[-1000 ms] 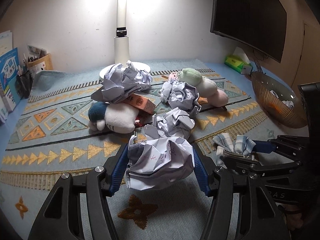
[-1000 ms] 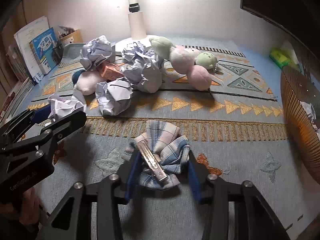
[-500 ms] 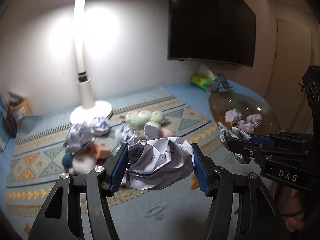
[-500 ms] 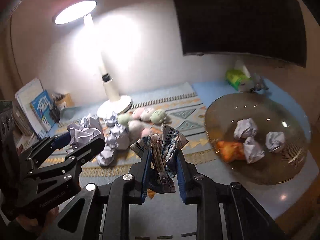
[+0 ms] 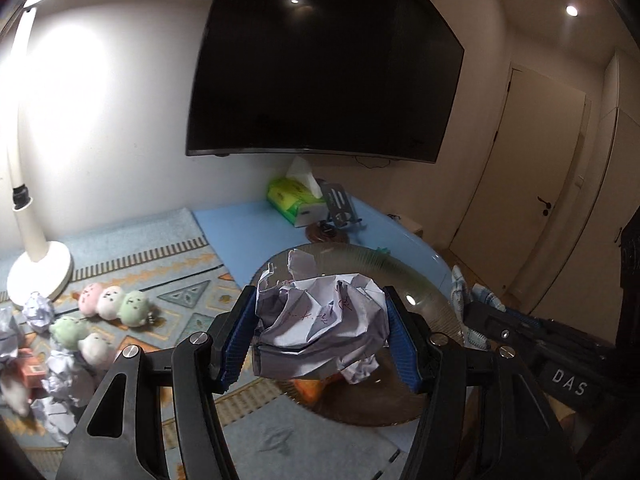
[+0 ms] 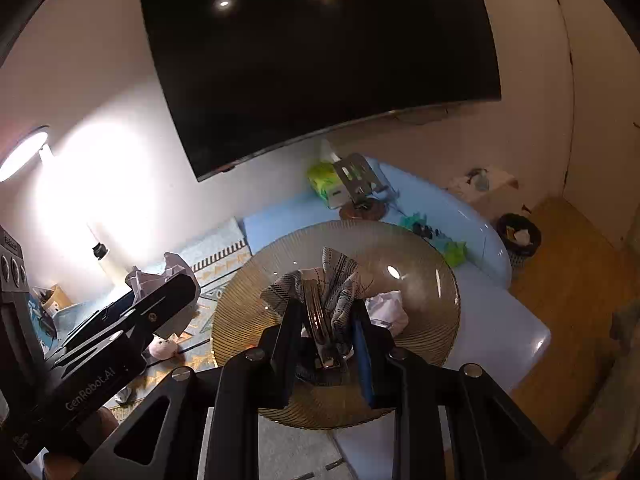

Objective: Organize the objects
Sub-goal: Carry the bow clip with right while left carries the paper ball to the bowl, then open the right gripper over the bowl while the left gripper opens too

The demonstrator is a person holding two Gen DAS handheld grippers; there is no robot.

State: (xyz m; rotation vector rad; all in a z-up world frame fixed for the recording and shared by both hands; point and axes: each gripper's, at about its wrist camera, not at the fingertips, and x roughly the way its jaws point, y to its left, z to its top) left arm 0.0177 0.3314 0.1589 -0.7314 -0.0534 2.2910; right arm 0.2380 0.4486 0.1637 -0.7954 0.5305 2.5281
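While both grippers hang over the bowl, this is how things stand:
Left gripper (image 5: 322,334): clenched on a crumpled paper ball (image 5: 320,328), held above the bowl's near-left rim
Right gripper (image 6: 326,340): clamped on a checked fabric hair clip (image 6: 324,300), above the bowl's middle
Bowl (image 6: 424,280): ribbed amber glass, wide and shallow, at the table's right end; paper balls and something orange already inside
Left to sort: plush toys (image 5: 110,300), soft and rounded, and more paper balls on the woven rug (image 5: 184,256) by the lamp base
Progress: partway, by my judgement
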